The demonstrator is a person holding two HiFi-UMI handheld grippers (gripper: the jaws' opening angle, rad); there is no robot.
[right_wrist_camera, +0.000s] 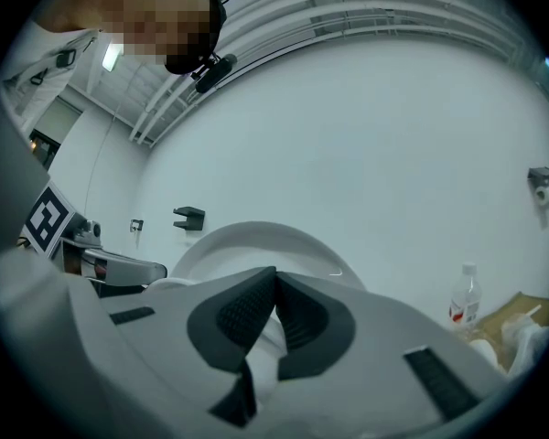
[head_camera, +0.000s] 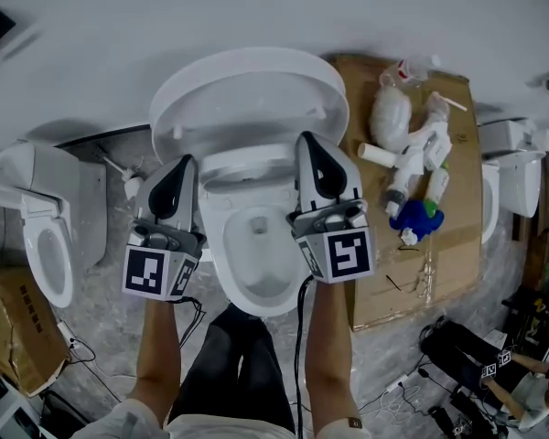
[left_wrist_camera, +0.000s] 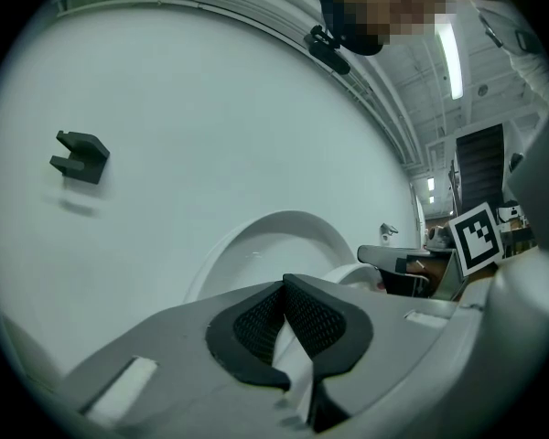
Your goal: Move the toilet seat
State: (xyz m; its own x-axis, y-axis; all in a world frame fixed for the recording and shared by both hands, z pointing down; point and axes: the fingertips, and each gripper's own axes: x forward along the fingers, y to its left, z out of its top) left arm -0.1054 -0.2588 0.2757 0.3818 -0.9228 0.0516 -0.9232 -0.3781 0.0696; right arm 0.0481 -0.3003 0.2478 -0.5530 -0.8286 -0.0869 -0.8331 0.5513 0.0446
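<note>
A white toilet bowl (head_camera: 256, 250) stands against the wall below me. Its seat and lid (head_camera: 247, 99) are raised and lean back on the wall; both gripper views show them as a white arch (left_wrist_camera: 288, 227) (right_wrist_camera: 256, 240) ahead. My left gripper (head_camera: 187, 161) is level beside the bowl's left rear, its jaws shut with the black pads (left_wrist_camera: 256, 323) meeting at the tips and nothing between them. My right gripper (head_camera: 305, 138) is at the right rear, its tip over the raised seat's lower edge, also shut and empty (right_wrist_camera: 274, 274). Whether either tip touches the seat I cannot tell.
A second toilet (head_camera: 50, 240) stands to the left. Right of the bowl lies flat cardboard (head_camera: 457, 263) carrying bagged white fittings (head_camera: 412, 149) and a blue item (head_camera: 419, 218). A bottle (right_wrist_camera: 464, 298) stands there too. Another tank (head_camera: 512, 167) is far right; cables cross the floor.
</note>
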